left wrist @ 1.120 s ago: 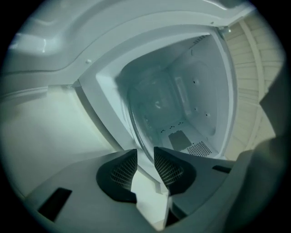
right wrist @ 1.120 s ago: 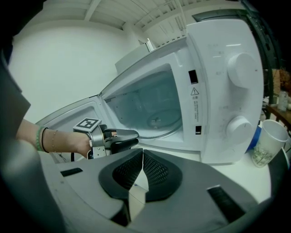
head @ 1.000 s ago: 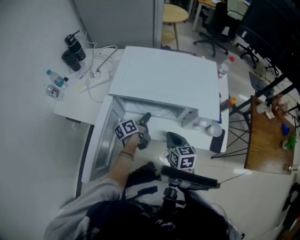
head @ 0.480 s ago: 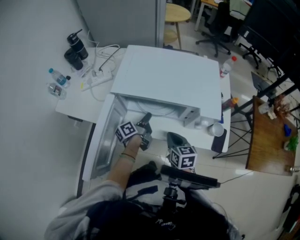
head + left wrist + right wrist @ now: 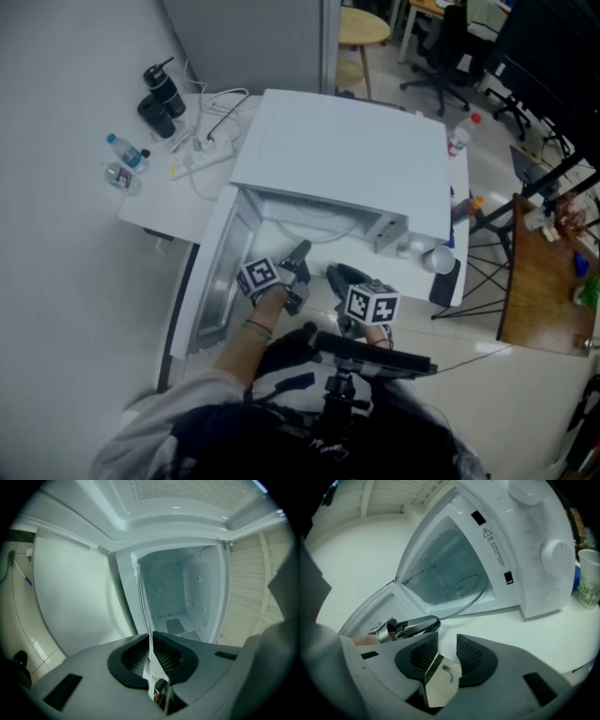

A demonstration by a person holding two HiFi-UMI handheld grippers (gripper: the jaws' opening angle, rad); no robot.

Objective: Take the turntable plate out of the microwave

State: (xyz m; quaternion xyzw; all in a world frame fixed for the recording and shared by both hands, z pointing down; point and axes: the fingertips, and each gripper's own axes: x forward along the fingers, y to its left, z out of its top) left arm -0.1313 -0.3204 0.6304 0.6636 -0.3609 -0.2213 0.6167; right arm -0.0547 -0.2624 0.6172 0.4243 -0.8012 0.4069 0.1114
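- Microwave (image 5: 347, 155) on white table (image 5: 155, 211), door (image 5: 217, 281) swung open to the left side.
- Turntable plate (image 5: 461, 585): clear glass, lies low inside the cavity, near rim reaching the front sill of the opening.
- Left gripper (image 5: 151, 637): rolled on its side at the mouth of the cavity, jaws almost together, clamped on the thin rim of the plate, seen edge-on between the pads.
- Right gripper (image 5: 447, 639): just in front of the microwave, apart from the plate; jaws just been opening, now stand clearly apart, nothing between them.
- Round knob (image 5: 555, 552) on the panel right of the opening; patterned cup (image 5: 588, 583) beside it.
- Power strip (image 5: 202, 157), water bottle (image 5: 127, 155) and dark flasks (image 5: 159, 98) at the far left of the table.
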